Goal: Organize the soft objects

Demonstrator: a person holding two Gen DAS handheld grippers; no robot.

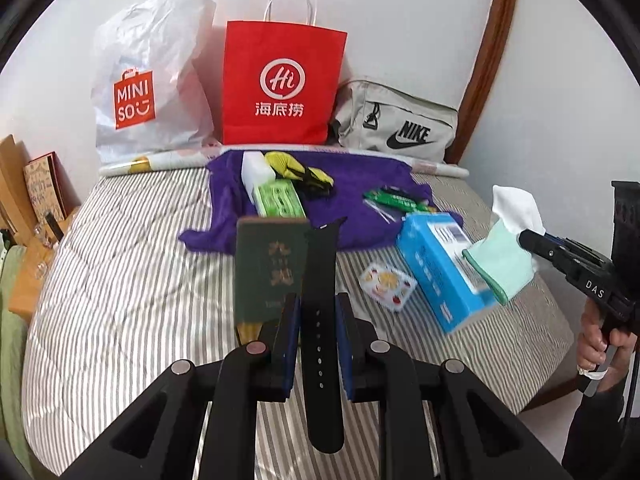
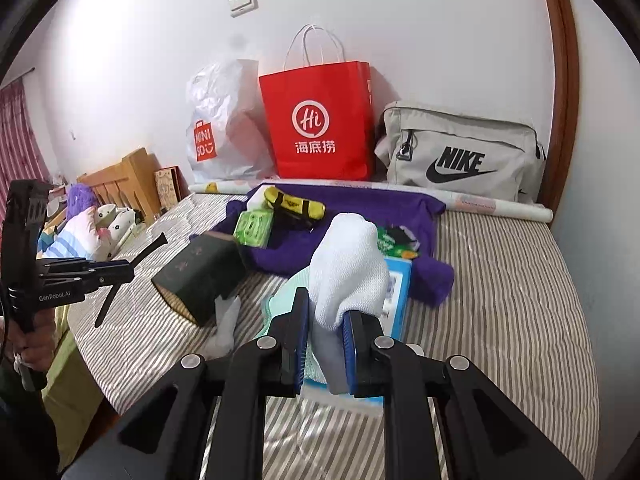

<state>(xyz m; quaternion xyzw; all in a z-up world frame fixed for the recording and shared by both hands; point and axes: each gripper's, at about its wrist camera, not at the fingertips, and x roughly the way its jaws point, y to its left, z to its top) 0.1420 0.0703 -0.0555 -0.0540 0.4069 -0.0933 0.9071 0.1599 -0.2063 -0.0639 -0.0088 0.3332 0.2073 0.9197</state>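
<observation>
A black watch strap [image 1: 320, 320] is clamped between the blue pads of the left tool [image 1: 317, 334]; the strap is held lengthwise, one end pointing forward over the striped bed [image 1: 120, 280] and the other hanging below the fingers. The right tool [image 2: 326, 346] is closed on a white sock [image 2: 348, 276], which bulges up above the pads; a mint-green cloth [image 2: 286, 292] is seen just beside it at the left finger, and whether it is also gripped cannot be told. In the left wrist view both soft items, white and mint-green, are seen at the right tool's tip, held above the bed near a blue box [image 1: 436, 268]. A dark green box [image 1: 270, 264] stands on the bed just beside the strap. Behind it a purple towel [image 1: 360, 176] is spread on the bed and carries a green packet [image 1: 280, 200], a white block [image 1: 256, 168], a yellow-and-black item [image 1: 300, 170] and a small green wrapper [image 1: 394, 200]. A small patterned packet [image 1: 386, 284] lies on the stripes near the blue box. Against the wall a white Miniso bag [image 1: 148, 80], a red paper bag [image 1: 280, 84] and a grey Nike bag [image 1: 396, 124] are lined up.
</observation>
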